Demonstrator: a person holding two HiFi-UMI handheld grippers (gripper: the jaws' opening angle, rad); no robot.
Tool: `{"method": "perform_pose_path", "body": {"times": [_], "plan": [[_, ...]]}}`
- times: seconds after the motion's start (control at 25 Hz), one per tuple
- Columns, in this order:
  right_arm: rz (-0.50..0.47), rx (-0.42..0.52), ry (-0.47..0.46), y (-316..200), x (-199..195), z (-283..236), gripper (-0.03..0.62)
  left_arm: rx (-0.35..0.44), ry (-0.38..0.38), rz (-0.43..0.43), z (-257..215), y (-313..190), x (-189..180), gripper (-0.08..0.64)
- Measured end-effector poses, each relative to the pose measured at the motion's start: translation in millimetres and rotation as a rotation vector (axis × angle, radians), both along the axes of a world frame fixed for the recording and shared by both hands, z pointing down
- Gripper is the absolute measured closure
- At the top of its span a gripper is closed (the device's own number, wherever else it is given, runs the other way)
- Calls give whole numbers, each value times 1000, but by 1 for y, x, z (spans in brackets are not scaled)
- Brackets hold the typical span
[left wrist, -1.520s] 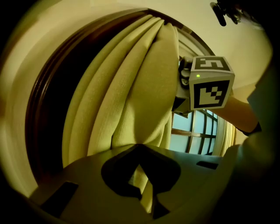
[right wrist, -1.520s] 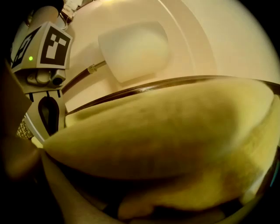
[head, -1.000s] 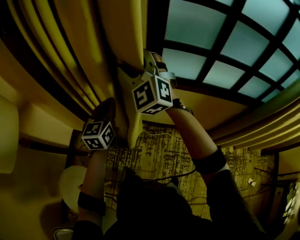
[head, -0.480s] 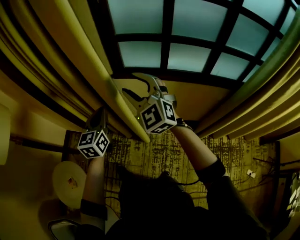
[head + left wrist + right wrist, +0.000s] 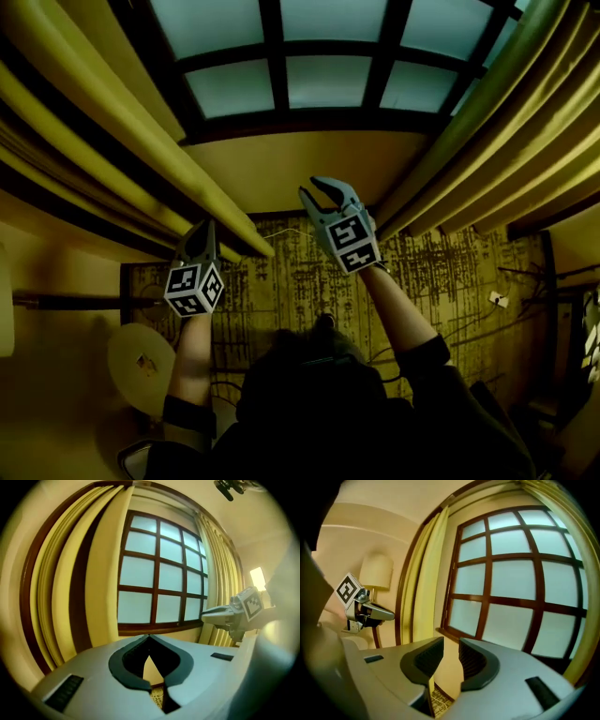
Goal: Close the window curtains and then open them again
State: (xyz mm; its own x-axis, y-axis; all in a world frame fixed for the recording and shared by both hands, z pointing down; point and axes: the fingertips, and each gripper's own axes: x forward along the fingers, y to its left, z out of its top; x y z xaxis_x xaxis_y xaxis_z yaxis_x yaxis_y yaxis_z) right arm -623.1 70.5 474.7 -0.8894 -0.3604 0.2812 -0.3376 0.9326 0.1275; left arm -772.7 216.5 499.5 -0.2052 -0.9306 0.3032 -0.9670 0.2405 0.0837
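Grey plastic jaws come nearest. The left gripper (image 5: 149,638), lower left of the head view, is pressed together on nothing. The right gripper (image 5: 450,644), at centre, has just been closing and stands slightly apart, empty. Beyond, yellow curtains (image 5: 122,112) hang gathered at upper left and upper right, with the window (image 5: 323,80) bare between. The cloth looks soft and light, so pinch an inner-edge fold.
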Motion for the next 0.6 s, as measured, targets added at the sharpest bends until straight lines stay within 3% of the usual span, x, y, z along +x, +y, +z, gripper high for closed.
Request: {"method": "perform_pose_path", "body": {"times": [0.08, 0.4, 0.6], "plan": [[56, -54, 3, 3, 20, 16, 527, -5, 7, 18, 6, 1, 7, 554], [220, -178, 14, 40, 77, 61, 575, -5, 33, 94, 22, 22, 28, 554], [301, -208, 24, 59, 103, 77, 588, -18, 38, 128, 31, 39, 34, 554]]}}
